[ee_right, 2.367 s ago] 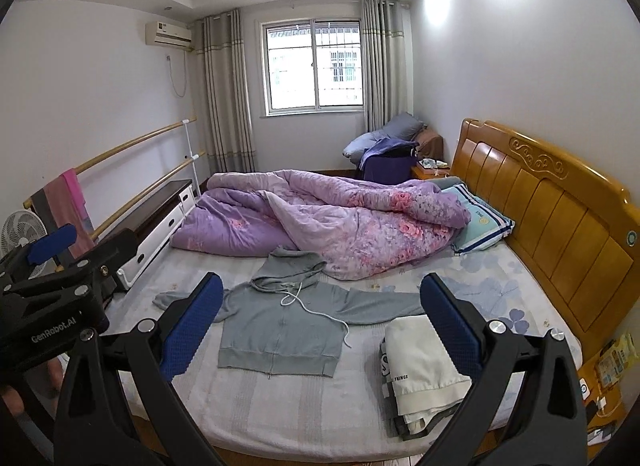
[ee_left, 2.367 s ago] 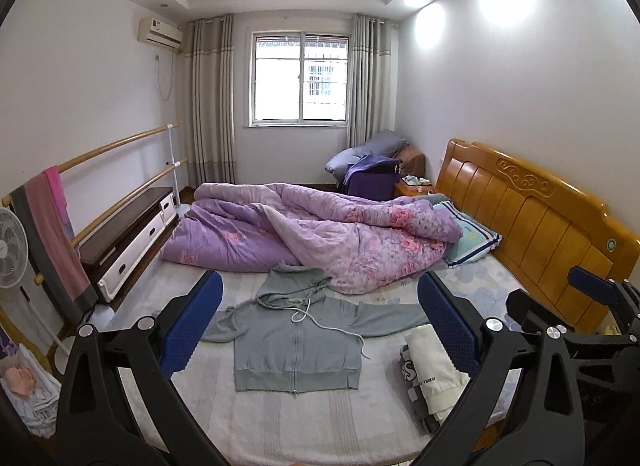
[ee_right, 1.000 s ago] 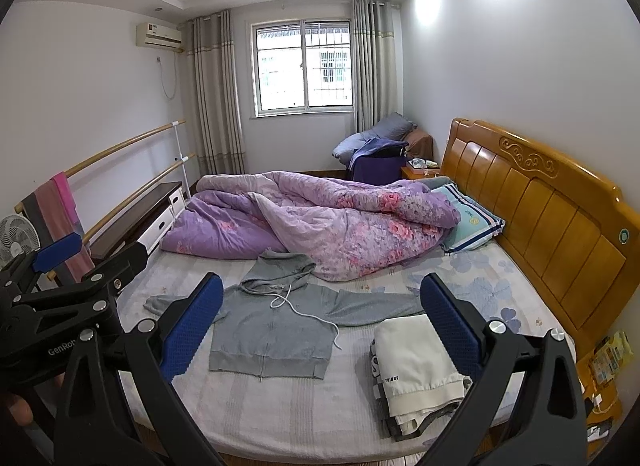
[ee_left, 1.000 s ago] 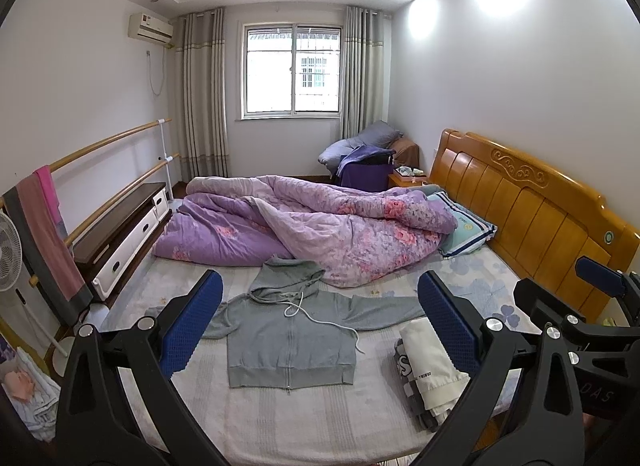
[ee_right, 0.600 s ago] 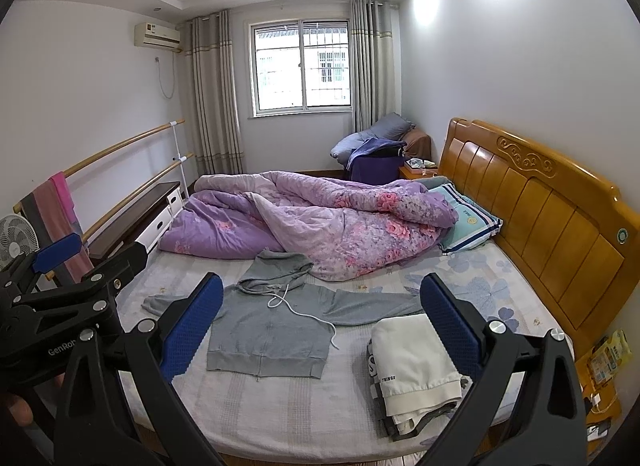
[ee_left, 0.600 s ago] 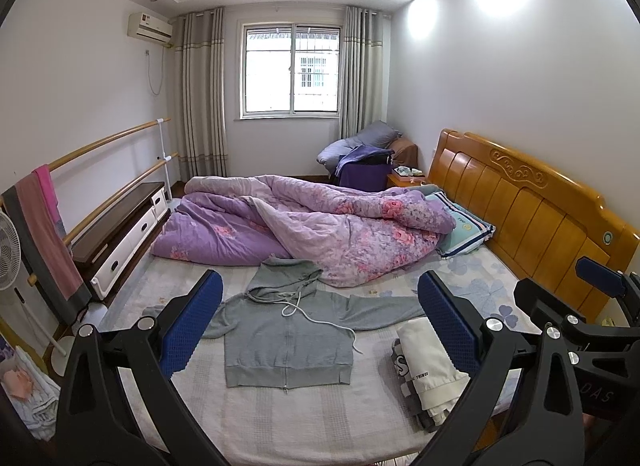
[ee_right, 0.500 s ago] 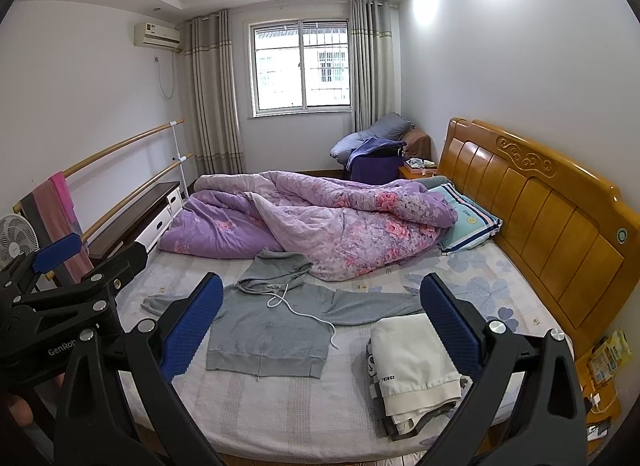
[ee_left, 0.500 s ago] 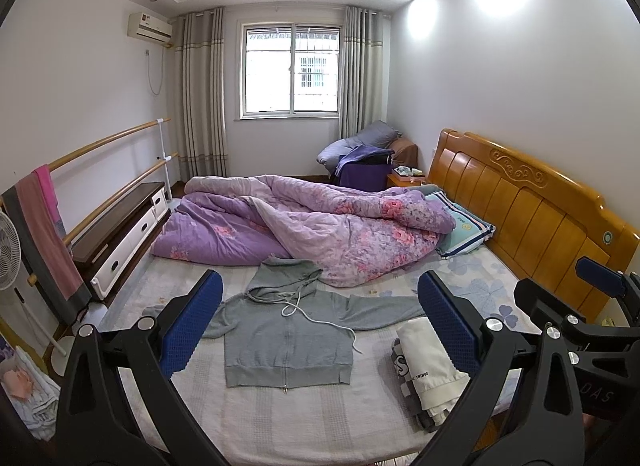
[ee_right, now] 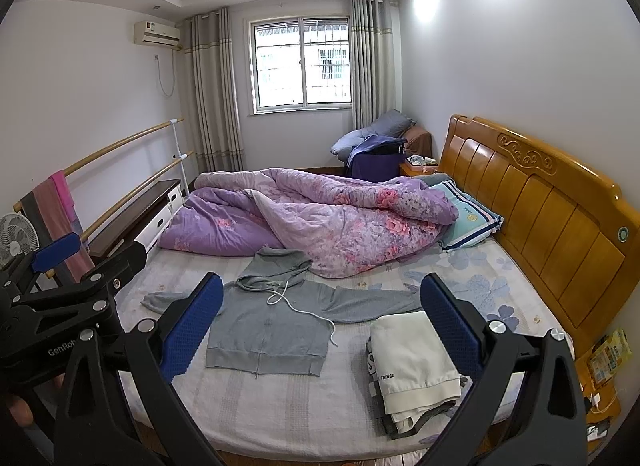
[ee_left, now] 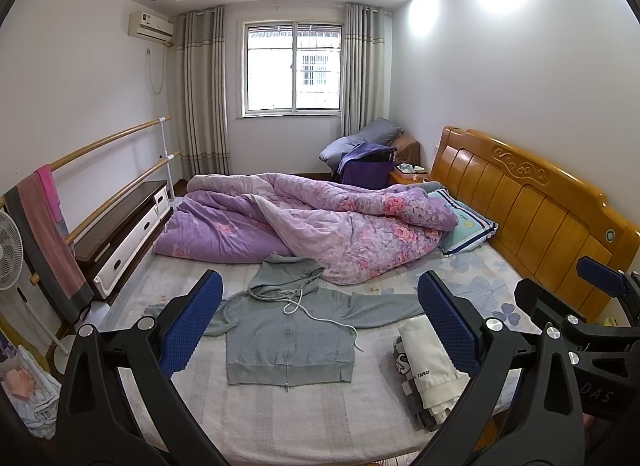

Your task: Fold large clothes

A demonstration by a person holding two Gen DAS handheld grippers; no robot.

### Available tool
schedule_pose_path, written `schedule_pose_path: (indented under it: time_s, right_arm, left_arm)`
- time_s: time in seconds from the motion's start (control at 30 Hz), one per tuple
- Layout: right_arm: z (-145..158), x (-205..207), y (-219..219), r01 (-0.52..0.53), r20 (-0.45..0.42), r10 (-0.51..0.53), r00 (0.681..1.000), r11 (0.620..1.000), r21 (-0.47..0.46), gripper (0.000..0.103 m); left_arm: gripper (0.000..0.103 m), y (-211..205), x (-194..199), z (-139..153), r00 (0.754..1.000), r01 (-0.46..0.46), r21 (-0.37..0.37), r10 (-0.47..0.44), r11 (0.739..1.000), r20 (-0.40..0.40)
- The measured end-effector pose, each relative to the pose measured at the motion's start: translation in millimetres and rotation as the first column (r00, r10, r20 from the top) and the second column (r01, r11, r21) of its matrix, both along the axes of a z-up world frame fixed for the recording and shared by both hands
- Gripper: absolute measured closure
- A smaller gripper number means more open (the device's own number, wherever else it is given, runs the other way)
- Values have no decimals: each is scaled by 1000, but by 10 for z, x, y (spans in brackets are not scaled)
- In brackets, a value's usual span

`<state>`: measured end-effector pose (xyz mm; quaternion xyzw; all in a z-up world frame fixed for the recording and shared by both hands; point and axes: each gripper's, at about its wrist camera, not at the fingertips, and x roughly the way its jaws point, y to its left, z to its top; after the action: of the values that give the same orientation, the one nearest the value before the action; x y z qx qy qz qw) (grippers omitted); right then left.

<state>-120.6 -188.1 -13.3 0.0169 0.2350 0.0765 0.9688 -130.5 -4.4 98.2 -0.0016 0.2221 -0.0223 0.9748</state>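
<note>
A grey zip hoodie (ee_left: 290,336) lay spread flat, front up, on the near half of the bed (ee_left: 304,422), its hood toward the window, both sleeves stretched out sideways and its white drawstring trailing across the chest. The hood touched the edge of a crumpled purple floral quilt (ee_left: 320,221) that filled the far half of the mattress. To the hoodie's right, just beside the tip of one sleeve, sat a stack of folded clothes (ee_right: 414,370) with a cream garment on top. The left gripper (ee_left: 318,326) was held above the bed's near edge, released, its blue-padded fingers spread wide apart with nothing between them and the hoodie framed in the gap. The right gripper (ee_right: 320,324) hung beside it in the same released state, equally wide and clear of the fabric. A striped pillow (ee_right: 470,221) rested against the wooden headboard (ee_right: 560,221) on the right.
</note>
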Motion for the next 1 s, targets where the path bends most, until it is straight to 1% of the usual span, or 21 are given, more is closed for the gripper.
schedule_pose_path:
  time_s: [1.0]
  right_arm:
    - [-39, 4, 17, 6, -10, -6, 1000, 1000, 5, 8]
  left_arm:
    - [5, 73, 59, -16, 1000, 6, 6, -6, 1000, 3]
